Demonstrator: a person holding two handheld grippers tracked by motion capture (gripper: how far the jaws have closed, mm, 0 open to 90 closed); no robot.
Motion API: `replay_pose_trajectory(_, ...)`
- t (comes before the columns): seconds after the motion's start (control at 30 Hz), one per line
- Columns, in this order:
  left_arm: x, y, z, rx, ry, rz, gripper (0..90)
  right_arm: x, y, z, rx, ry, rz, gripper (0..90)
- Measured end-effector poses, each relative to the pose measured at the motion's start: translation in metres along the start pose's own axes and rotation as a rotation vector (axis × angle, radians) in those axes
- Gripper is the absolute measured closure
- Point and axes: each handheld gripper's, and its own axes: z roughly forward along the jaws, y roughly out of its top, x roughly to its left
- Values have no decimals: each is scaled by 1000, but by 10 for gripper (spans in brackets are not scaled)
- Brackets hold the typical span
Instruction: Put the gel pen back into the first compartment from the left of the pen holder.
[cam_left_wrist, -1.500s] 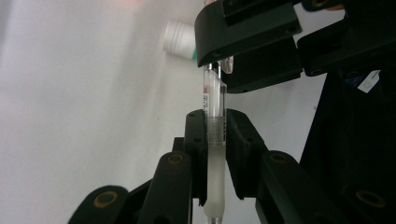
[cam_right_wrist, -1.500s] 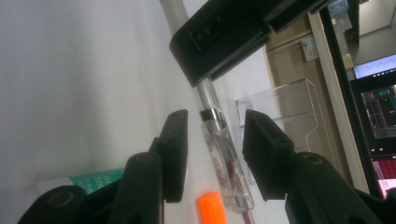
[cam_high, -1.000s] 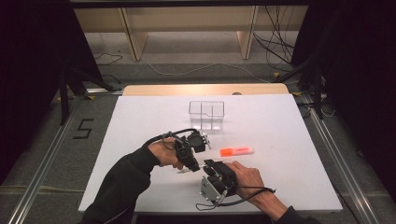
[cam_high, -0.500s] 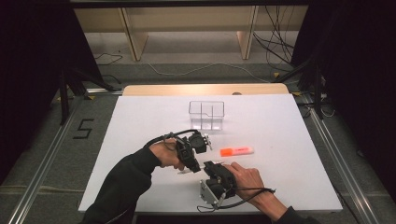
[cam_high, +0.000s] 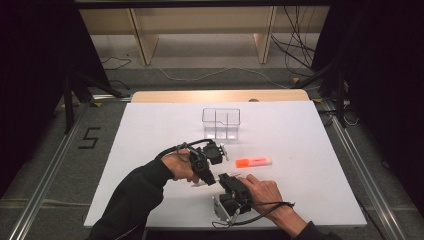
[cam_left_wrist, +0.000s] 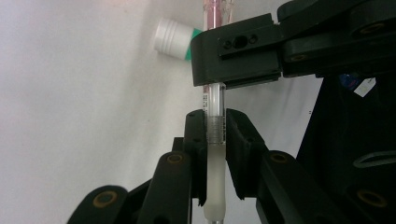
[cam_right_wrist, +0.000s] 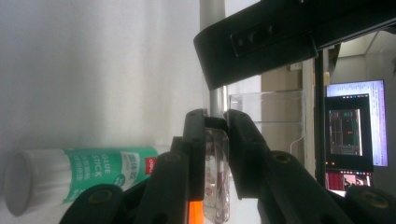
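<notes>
**Two hand-held grippers holding one pen between them**

High view: the left gripper (cam_high: 216, 174) and the right gripper (cam_high: 223, 179) meet near the front middle of the white table (cam_high: 310, 150), each carried by a hand in a dark sleeve. An orange highlighter (cam_high: 253, 161) lies on the table just to the right of the grippers. A clear plastic organizer (cam_high: 221, 123) with compartments stands farther back, well apart from both hands.

Left gripper view: the left gripper's (cam_left_wrist: 215, 135) jaws stand narrow, clamped on the frosted grip section of a clear pen (cam_left_wrist: 215, 154). The pen runs straight up from the jaws into the black jaws of the other gripper beyond. A glue stick (cam_left_wrist: 175, 38) with a white cap lies on the table behind.

Right gripper view: the right gripper (cam_right_wrist: 215, 126), whose jaws have just been closing, has the clear barrel of the pen (cam_right_wrist: 215, 182) between its jaws, pads against it. The glue stick (cam_right_wrist: 79, 176) lies at lower left; the organizer (cam_right_wrist: 275, 112) stands behind.
</notes>
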Motion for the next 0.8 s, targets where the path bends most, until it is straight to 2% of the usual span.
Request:
replay_pose_trajectory(0.17, 2, -1, -1, -16, -12, -11, 777, 0, -1, 0, 0, 0, -6, 792)
replay_pose_trajectory(0.2, 2, 0, -1, -25, -16, -16, 754, 2, -1, -1, 16, 6, 17, 794)
replay_pose_trajectory(0.23, 3, 0, -2, -33, -18, -21, 726, 0, -2, 0, 8, 6, 2, 794)
replay_pose_trajectory(0.3, 3, -1, -4, -48, -14, -24, 651, 0, -4, 0, 14, 0, 11, 795)
replay_pose_trajectory(0.33, 3, -1, -6, -63, -11, -31, 584, -1, -5, 0, 11, 2, 3, 796)
replay_pose_trajectory(0.37, 3, -1, -9, -82, -8, -38, 551, -1, -6, 1, 7, -6, 12, 796)
replay_pose_trajectory(0.4, 3, -2, -11, -106, 4, -54, 519, -1, -6, 0, 25, 8, 27, 796)
replay_pose_trajectory(0.47, 4, -4, -16, -134, 28, -70, 446, -2, -8, 0, 15, 0, 18, 796)
replay_pose_trajectory(0.63, 5, -19, -32, -206, 51, -109, 372, -6, -15, -2, 26, -3, 31, 796)
replay_pose_trajectory(0.67, 5, -23, -36, -232, 58, -120, 367, -5, -16, -3, 32, 2, 62, 796)
replay_pose_trajectory(0.8, 1, -34, -44, -297, 84, -141, 338, -10, -24, -2, 27, 1, 105, 796)
